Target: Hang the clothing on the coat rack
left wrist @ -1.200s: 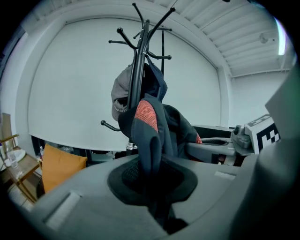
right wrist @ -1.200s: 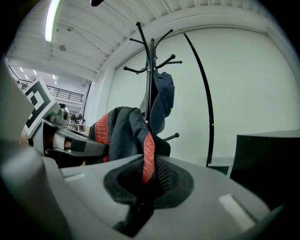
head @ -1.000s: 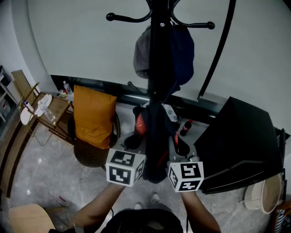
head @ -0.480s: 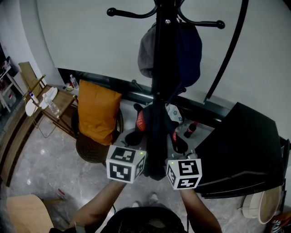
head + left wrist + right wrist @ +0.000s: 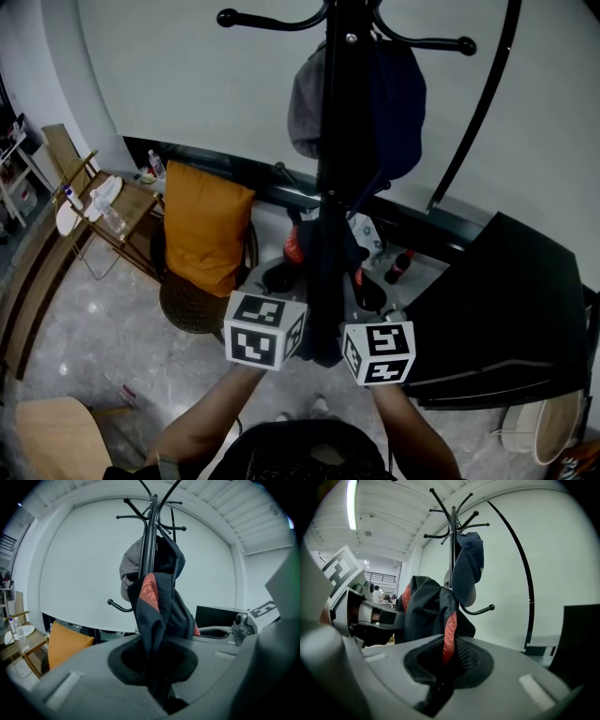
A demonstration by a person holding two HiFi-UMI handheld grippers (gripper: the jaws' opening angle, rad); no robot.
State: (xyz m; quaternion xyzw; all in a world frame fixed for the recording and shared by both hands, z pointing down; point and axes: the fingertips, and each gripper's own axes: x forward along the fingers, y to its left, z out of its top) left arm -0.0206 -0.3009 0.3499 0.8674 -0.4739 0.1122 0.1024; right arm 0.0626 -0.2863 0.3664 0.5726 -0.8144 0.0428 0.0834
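Observation:
A dark garment with red trim (image 5: 323,281) hangs between my two grippers, right in front of the black coat rack pole (image 5: 339,141). My left gripper (image 5: 281,279) is shut on the garment's left part (image 5: 157,606), and the cloth runs down into its jaws. My right gripper (image 5: 367,298) is shut on the other part, where a red strip (image 5: 450,630) passes between the jaws. A grey cap (image 5: 129,566) and a navy cap (image 5: 466,564) hang on the rack's upper hooks. A lower hook (image 5: 117,606) is bare.
An orange cushion (image 5: 202,230) sits on a round chair left of the rack. A wooden side table (image 5: 98,220) with bottles is at far left. A black cabinet (image 5: 506,300) stands at the right, and a curved black lamp rod (image 5: 483,103) rises behind it.
Both grippers have risen a little with the garment and stay shut on it. The rack sits slightly further right in the head view.

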